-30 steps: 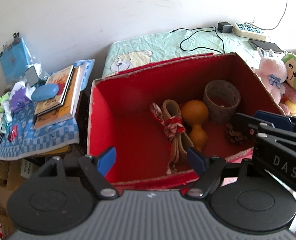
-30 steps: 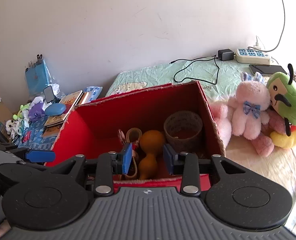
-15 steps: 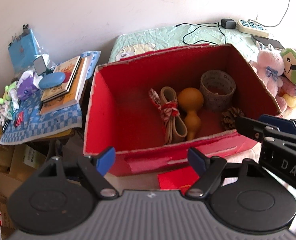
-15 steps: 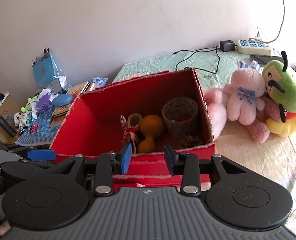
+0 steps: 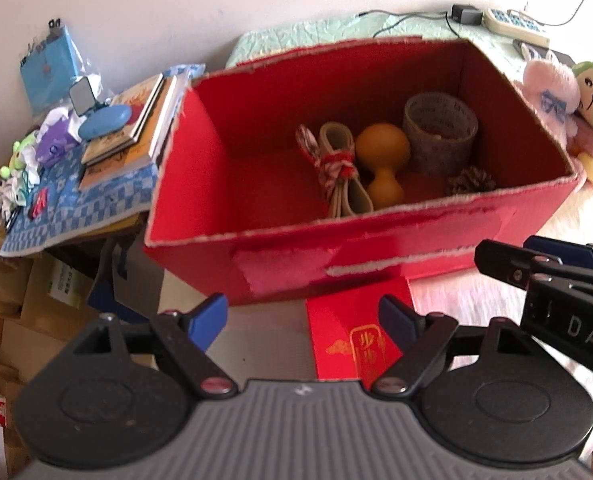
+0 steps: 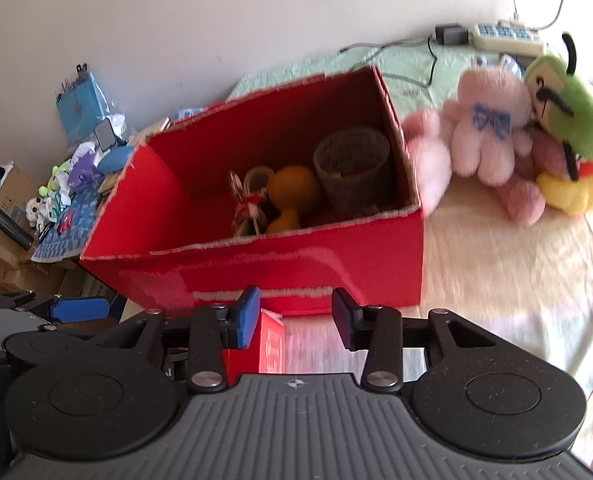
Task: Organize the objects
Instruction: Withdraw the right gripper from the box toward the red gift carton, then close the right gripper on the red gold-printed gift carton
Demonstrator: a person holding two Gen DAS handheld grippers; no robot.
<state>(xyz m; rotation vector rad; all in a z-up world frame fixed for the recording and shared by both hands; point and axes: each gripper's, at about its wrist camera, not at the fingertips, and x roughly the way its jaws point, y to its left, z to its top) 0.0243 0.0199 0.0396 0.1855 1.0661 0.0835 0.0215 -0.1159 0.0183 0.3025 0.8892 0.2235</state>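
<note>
- On the left, the bench [image 5: 76,216] carried books [image 5: 132,128].
- My left claw [image 5: 304,318] was spread wide and held nothing, above a red envelope [image 5: 352,336].
- The red box [image 5: 376,248] on the bed [image 6: 508,280] held a gourd [image 5: 382,160], a woven cup [image 5: 440,136] and a pinecone [image 5: 472,180].
- My right claw [image 6: 296,316] was spread too, empty, before the box.
- Plush toys [image 6: 492,136] lay right of the box.

Bright daylight, fisheye-bent edges, motion blur, glare washing out the right side.

home bedroom, quilted bed cover [image 5: 328,32], plush toys [image 6: 492,136], cluttered side table [image 5: 76,196]
</note>
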